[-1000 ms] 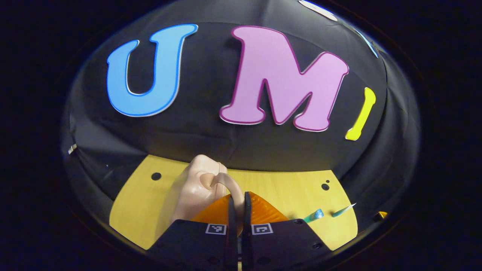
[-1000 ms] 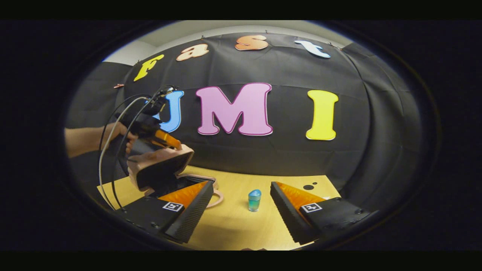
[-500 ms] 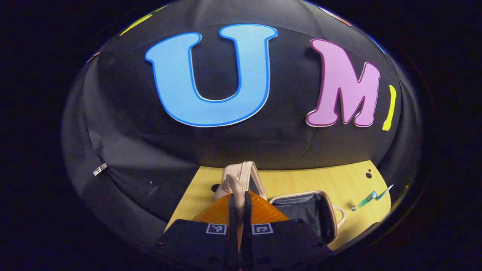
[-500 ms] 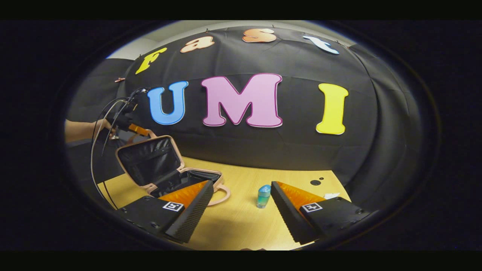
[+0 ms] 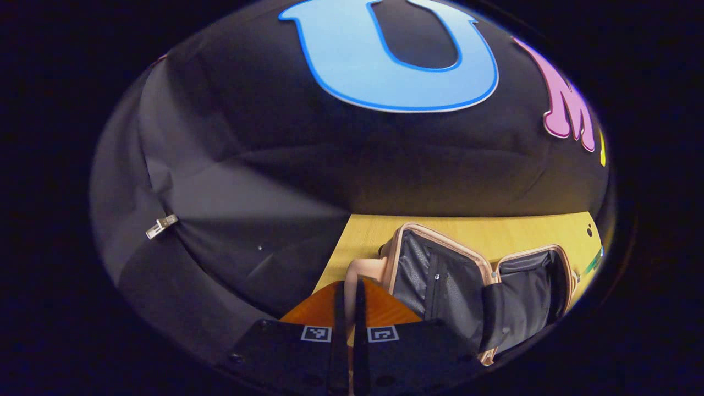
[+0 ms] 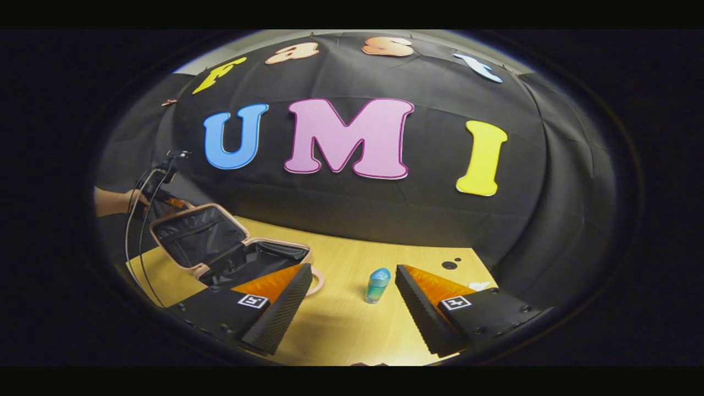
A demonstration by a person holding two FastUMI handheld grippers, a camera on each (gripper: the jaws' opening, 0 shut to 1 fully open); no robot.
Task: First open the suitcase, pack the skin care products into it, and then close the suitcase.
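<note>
The pink suitcase (image 6: 220,247) lies open on the left of the wooden table (image 6: 341,324), its black-lined lid (image 6: 190,234) tilted far back. In the left gripper view the lid (image 5: 440,275) and base (image 5: 531,294) gape to the right of my left gripper (image 5: 348,291), which is shut on the lid's pink handle (image 5: 363,270). A hand holds that left gripper (image 6: 165,195) behind the lid in the right gripper view. A small blue-green bottle (image 6: 377,286) stands upright between the open fingers of my right gripper (image 6: 353,270), a little farther off and untouched.
A teal tube (image 5: 594,262) lies near the table's far right edge, beyond the suitcase. Its white end (image 6: 482,286) peeks past my right finger. Cables (image 6: 135,220) hang from the left gripper. Two dark holes (image 6: 450,265) mark the tabletop near the black cloth wall.
The left gripper has swung the lid up and back to the left, from partly raised to fully open. The right gripper has stayed open and shifted only slightly.
</note>
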